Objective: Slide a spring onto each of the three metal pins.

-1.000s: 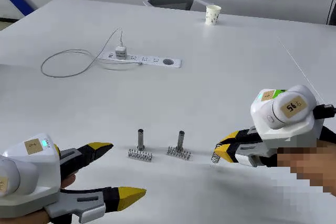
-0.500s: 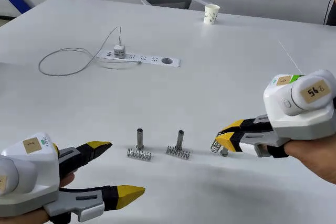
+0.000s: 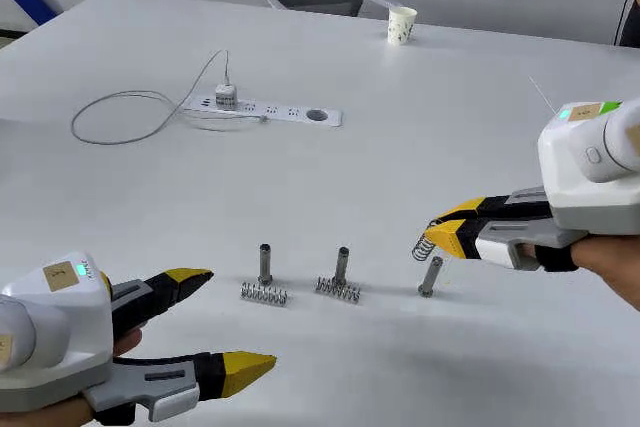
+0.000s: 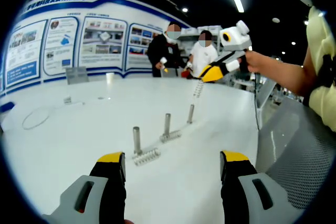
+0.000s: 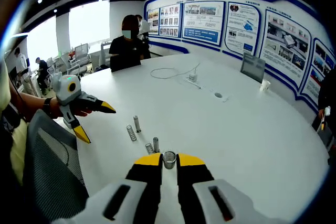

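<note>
The right gripper [image 3: 440,231] has risen from the desk [image 3: 420,117] in the last second. It is clenched on a spring [image 3: 424,246], which now hangs just above the right pin [image 3: 430,276], near the front edge. This pin stands free, a little tilted, so the spring seems ready to go down over it. The left gripper [image 3: 243,317] waits released at the front left. The two other springs [image 3: 265,294] lie beside their pins [image 3: 265,262], not yet mounted.
</note>
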Available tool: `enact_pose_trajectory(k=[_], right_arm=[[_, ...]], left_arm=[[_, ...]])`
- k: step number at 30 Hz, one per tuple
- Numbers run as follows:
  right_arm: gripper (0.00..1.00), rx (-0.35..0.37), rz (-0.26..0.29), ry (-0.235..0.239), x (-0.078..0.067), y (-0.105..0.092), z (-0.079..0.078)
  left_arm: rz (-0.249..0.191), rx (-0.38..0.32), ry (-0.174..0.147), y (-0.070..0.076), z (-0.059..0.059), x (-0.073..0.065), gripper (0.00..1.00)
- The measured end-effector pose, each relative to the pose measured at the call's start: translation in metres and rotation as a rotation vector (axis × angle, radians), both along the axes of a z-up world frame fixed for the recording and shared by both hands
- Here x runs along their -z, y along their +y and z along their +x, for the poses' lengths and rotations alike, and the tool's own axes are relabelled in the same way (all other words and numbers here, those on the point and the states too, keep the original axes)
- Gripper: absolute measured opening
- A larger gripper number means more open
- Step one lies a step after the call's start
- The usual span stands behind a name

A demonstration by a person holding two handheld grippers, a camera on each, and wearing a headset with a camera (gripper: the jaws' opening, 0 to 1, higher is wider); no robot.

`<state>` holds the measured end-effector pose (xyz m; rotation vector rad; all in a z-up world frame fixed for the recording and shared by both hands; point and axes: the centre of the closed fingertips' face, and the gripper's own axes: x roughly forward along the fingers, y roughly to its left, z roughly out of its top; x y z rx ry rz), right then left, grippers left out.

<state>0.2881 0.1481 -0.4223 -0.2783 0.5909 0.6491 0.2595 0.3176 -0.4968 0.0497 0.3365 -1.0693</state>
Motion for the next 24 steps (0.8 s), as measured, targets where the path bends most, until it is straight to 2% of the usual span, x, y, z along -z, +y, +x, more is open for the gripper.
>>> enact_pose_trajectory(k=[15,18,24], right_arm=[[0.12,0.054,-0.008,-0.029,-0.014,-0.018,0.011],[0.12,0.063,-0.012,-0.019,-0.009,-0.021,0.013],[0.12,0.081,-0.02,0.028,0.011,-0.027,0.015]], left_arm=[[0.001,-0.004,0.001,0.001,0.0,0.0,0.75],[0.001,-0.003,0.003,0.0,0.0,0.001,0.75],[0.003,-0.003,0.006,0.001,0.0,0.002,0.75]])
